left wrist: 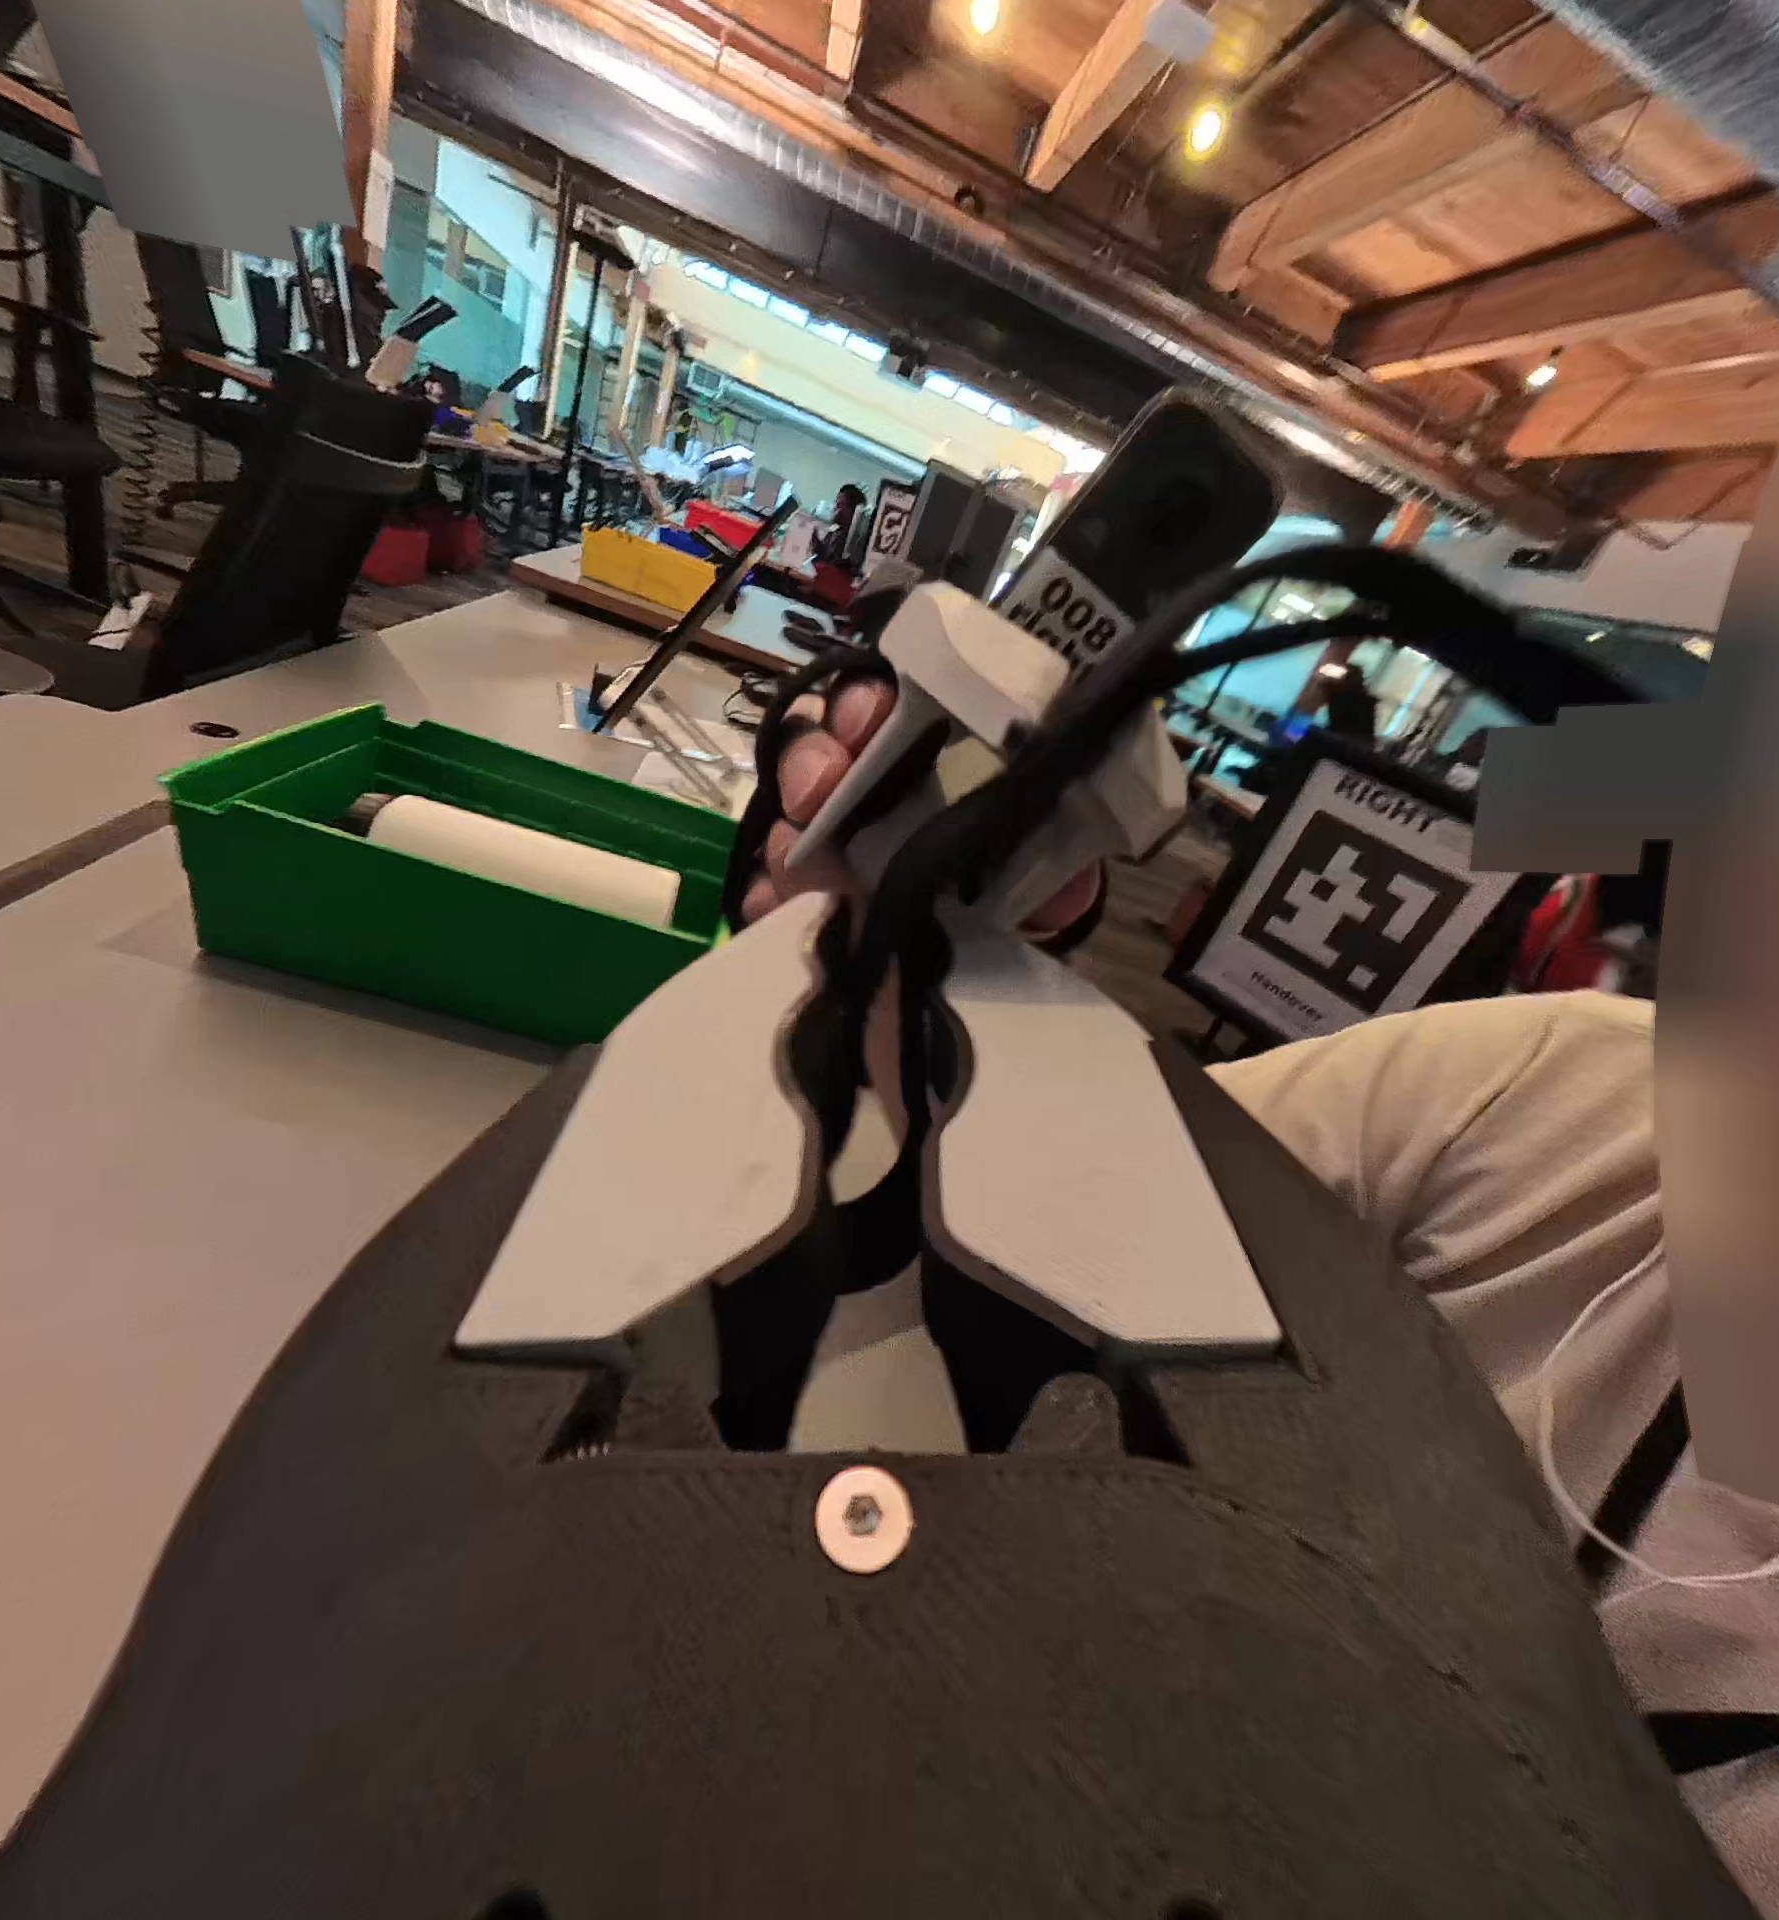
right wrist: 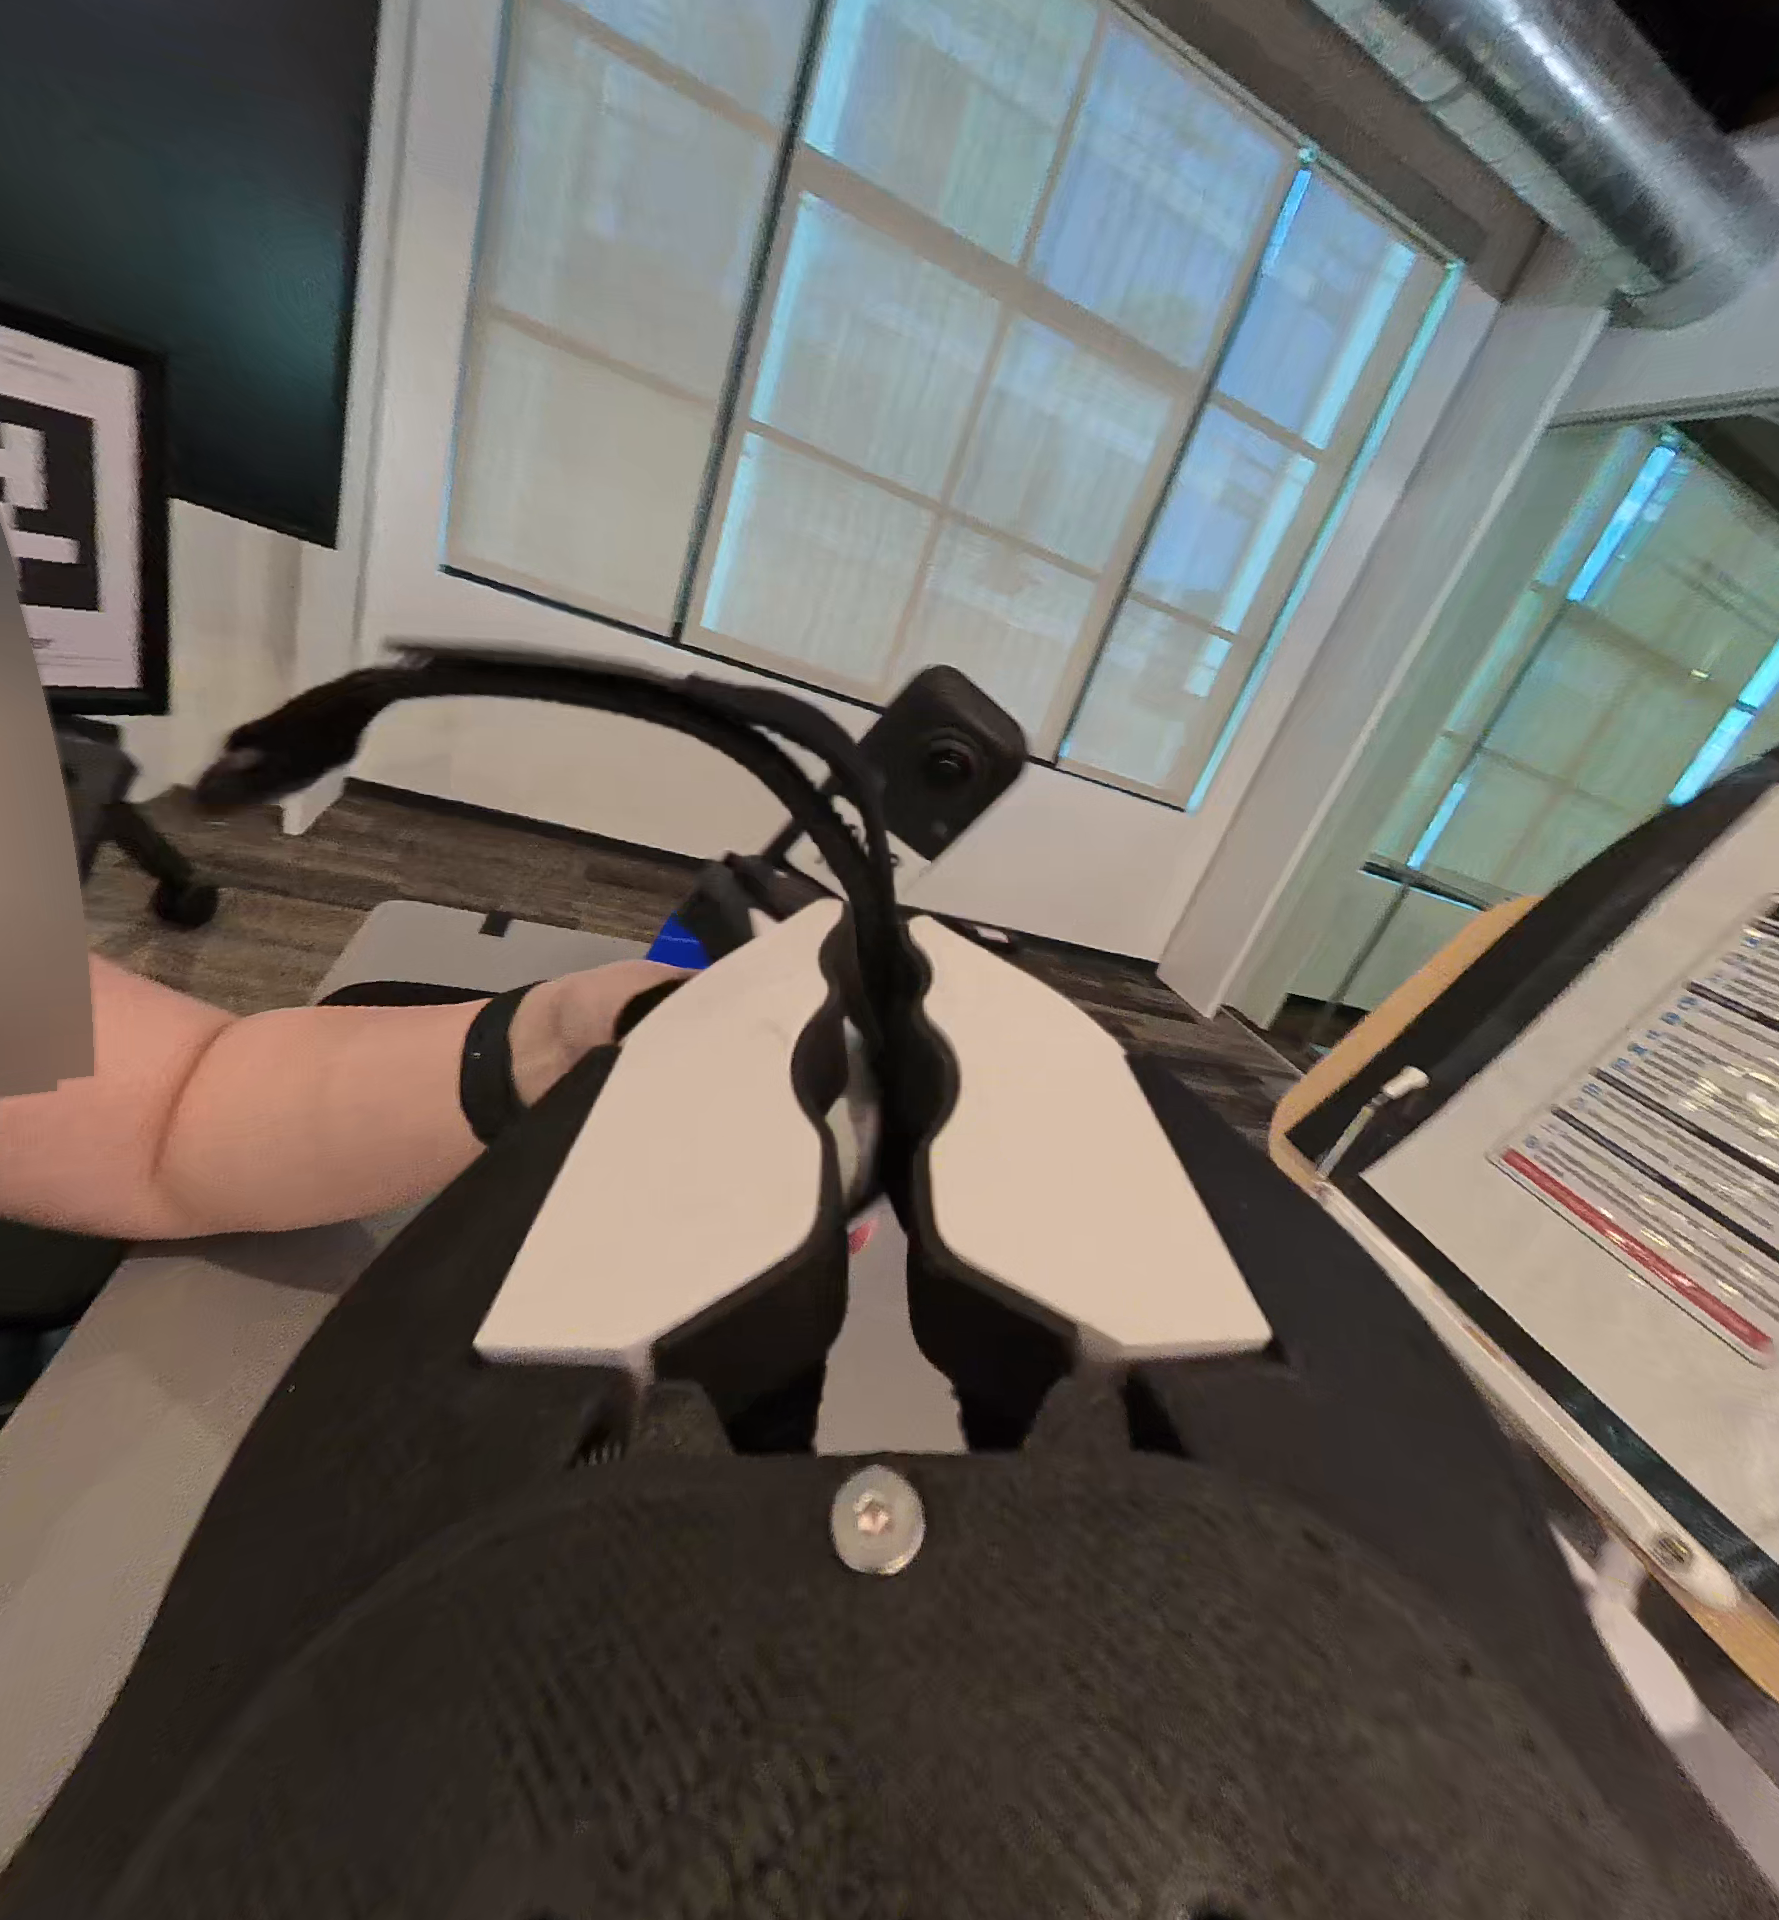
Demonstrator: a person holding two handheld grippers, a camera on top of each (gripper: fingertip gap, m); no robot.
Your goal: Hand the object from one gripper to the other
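The object is a black cable bundle (left wrist: pixel 1384 582). In the left wrist view my left gripper (left wrist: pixel 880 961) is shut on it; the cords run up between the white fingers (left wrist: pixel 687 1122). The right gripper (left wrist: pixel 869 831), held by a hand, faces it just beyond, touching the same bundle. In the right wrist view my right gripper (right wrist: pixel 877 935) is shut on the bundle (right wrist: pixel 573 691), which arcs up and to the left with its free end in the air. The left gripper's camera (right wrist: pixel 947 758) shows right behind; its fingers are hidden.
A green bin (left wrist: pixel 345 914) holding a white roll (left wrist: pixel 521 852) stands on the grey table (left wrist: pixel 137 1195) to the left. A framed marker board (left wrist: pixel 1332 904) stands behind. A person's forearm (right wrist: pixel 293 1101) reaches in from the left. A board with a laminated sheet (right wrist: pixel 1612 1195) stands at the right. Across from one pair of fingers to the other is roughly 5 cm.
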